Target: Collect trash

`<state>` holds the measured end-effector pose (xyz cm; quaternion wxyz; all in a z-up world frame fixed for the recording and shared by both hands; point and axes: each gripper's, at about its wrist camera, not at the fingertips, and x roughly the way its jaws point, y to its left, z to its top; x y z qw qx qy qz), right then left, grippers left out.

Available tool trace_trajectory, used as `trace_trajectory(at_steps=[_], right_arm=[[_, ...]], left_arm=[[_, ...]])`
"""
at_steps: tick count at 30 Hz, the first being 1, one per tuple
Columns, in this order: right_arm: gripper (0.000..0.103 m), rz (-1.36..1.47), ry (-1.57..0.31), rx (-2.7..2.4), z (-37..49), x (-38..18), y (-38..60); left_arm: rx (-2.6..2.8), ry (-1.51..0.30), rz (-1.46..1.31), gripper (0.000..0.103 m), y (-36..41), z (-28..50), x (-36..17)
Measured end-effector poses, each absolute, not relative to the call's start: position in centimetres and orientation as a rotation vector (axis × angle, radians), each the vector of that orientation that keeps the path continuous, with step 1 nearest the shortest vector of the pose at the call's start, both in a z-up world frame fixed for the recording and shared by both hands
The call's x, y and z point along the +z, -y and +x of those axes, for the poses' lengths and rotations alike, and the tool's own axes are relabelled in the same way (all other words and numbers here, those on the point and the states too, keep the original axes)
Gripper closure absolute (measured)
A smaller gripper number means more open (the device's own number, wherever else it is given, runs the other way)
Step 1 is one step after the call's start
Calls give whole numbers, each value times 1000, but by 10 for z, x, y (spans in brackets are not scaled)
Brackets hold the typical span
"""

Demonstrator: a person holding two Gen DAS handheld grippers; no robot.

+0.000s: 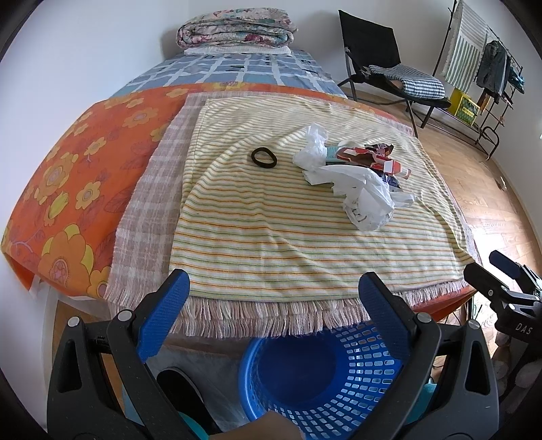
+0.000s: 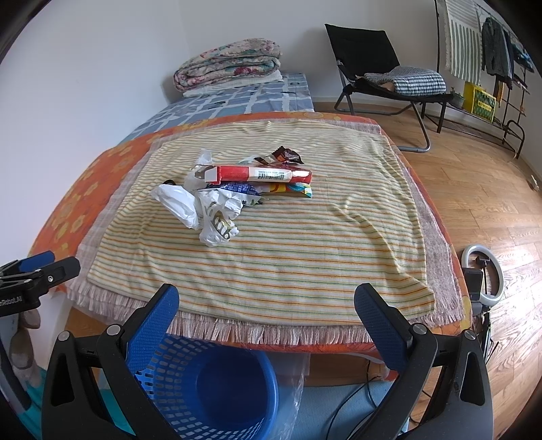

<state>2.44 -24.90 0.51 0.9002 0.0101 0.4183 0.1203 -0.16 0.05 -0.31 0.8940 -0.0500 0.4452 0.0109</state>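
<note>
A heap of trash lies on the striped towel [image 1: 271, 230] [image 2: 288, 257]: crumpled white plastic bags [image 1: 366, 196] [image 2: 203, 210], a long red carton [image 2: 261, 173] [image 1: 369, 159] and a brown wrapper [image 2: 288, 156]. Left of the heap rests a black hair band [image 1: 264, 157]. A blue mesh basket [image 1: 321, 379] [image 2: 210, 386] stands on the floor below the bed's near edge. My left gripper [image 1: 276, 287] is open and holds nothing, above the basket. My right gripper [image 2: 267, 303] is also open and holds nothing, short of the towel's fringe. Each gripper shows at the edge of the other's view.
The bed has an orange flowered sheet [image 1: 67, 189] and a folded quilt [image 1: 237, 28] at its far end. A black folding chair [image 2: 382, 74] and a clothes rack [image 1: 484, 67] stand on the wooden floor to the right. A ring light [image 2: 484, 277] stands beside the bed corner.
</note>
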Motion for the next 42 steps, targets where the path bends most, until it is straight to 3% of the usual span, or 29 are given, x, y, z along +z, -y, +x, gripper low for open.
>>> trace_trajectory(at_steps=[42], right_arm=[[0,82,-899,265,65,7,278]], left_arm=[[-44,-1012,-179,1,-36,49,-8]])
